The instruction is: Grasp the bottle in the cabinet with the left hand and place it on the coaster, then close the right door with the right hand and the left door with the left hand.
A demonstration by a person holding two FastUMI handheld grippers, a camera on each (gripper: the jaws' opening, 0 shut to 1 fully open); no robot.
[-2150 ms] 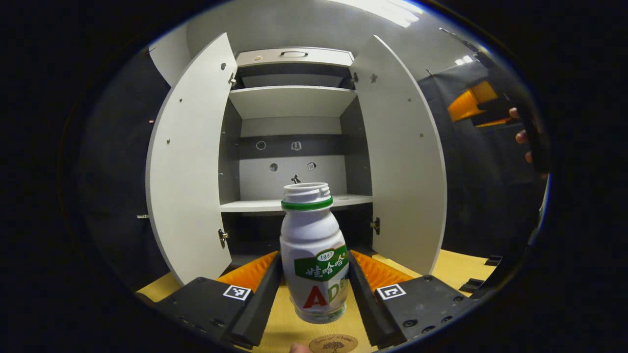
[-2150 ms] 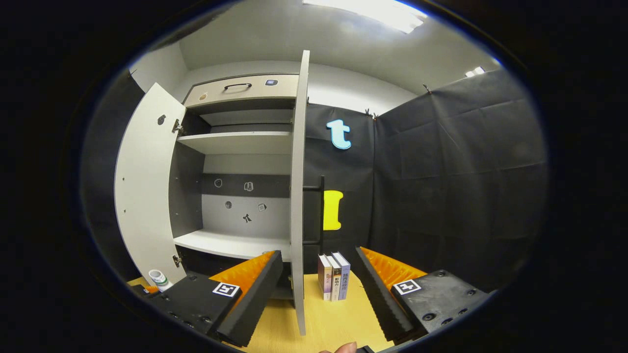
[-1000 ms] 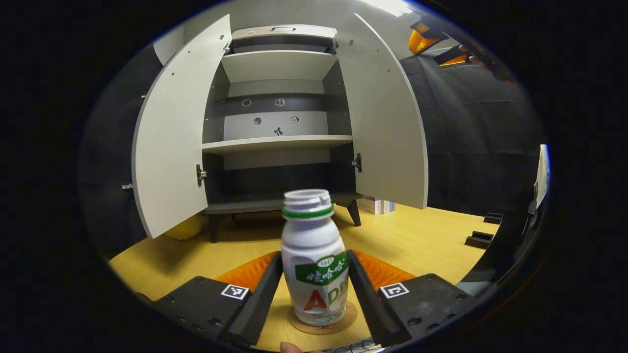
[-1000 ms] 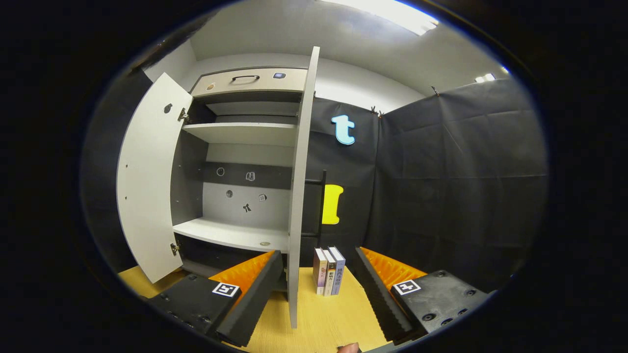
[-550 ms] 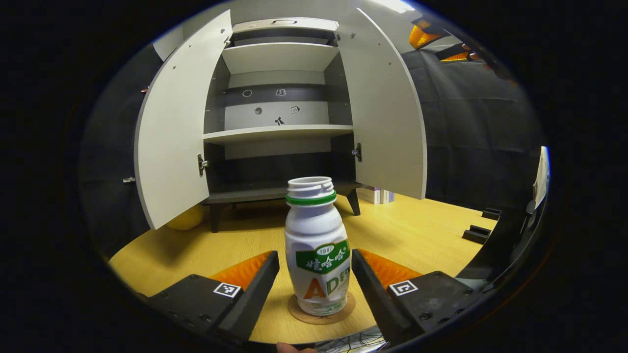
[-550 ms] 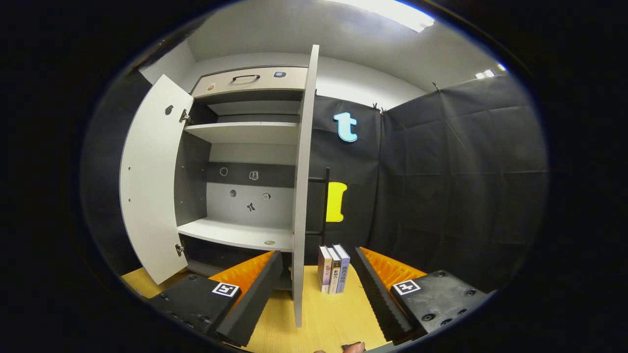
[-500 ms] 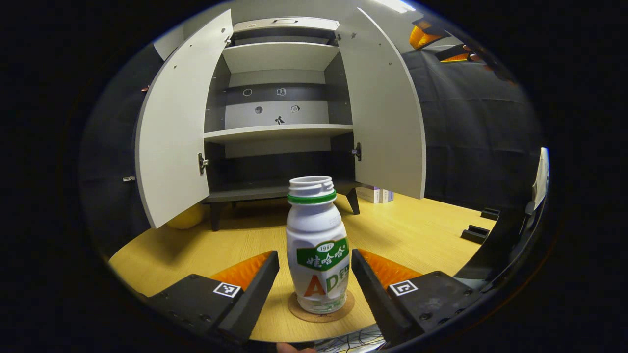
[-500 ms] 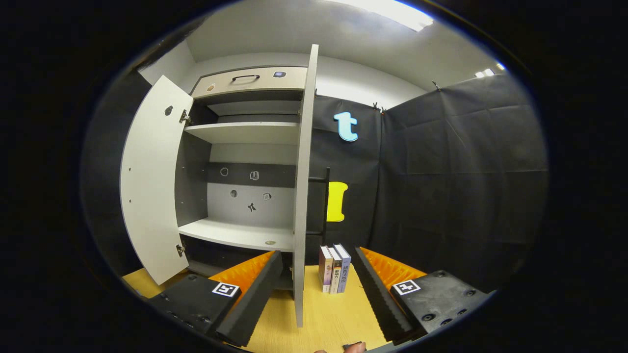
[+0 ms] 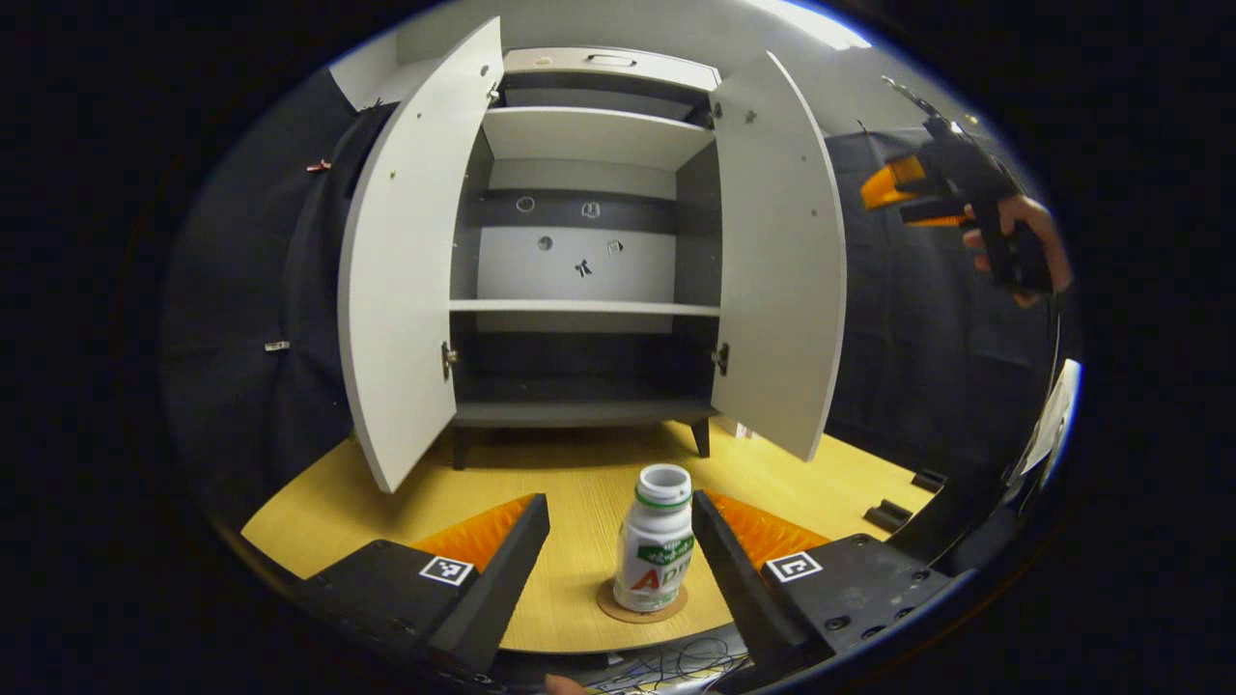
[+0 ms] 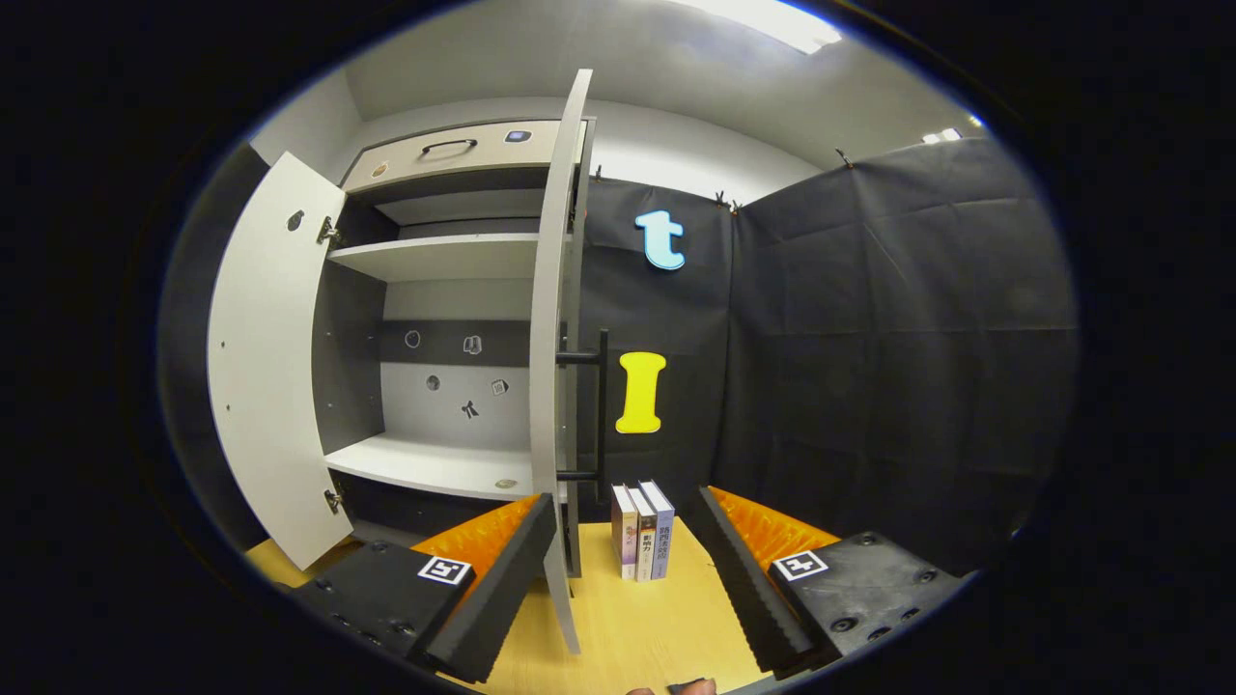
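Note:
The white bottle (image 9: pixel 654 545) with a green label stands upright on the round coaster (image 9: pixel 641 605) on the wooden table. My left gripper (image 9: pixel 618 569) is open and drawn back; the bottle stands apart between its fingers. Behind it the cabinet (image 9: pixel 586 261) has both doors open: left door (image 9: pixel 410 261), right door (image 9: pixel 777 261). In the right gripper view, my right gripper (image 10: pixel 628 560) is open, with the right door's (image 10: pixel 550 367) edge and its black handle (image 10: pixel 599 405) just ahead of its left finger. The right gripper (image 9: pixel 951 188), held by a hand, shows high at the right of the left gripper view.
Three books (image 10: pixel 642 531) stand upright on the table (image 10: pixel 637 627) beside the cabinet. A drawer (image 10: pixel 454 154) with a handle tops the cabinet. Black blocks (image 9: pixel 893 512) lie on the table (image 9: pixel 406 512) at the right. Cables (image 9: pixel 676 666) lie at the near edge. Black cloth walls surround the booth.
My left gripper set the bottle on the coaster, opened, and pulled back and up from it. The right gripper shifted right, so the right door's handle side now shows.

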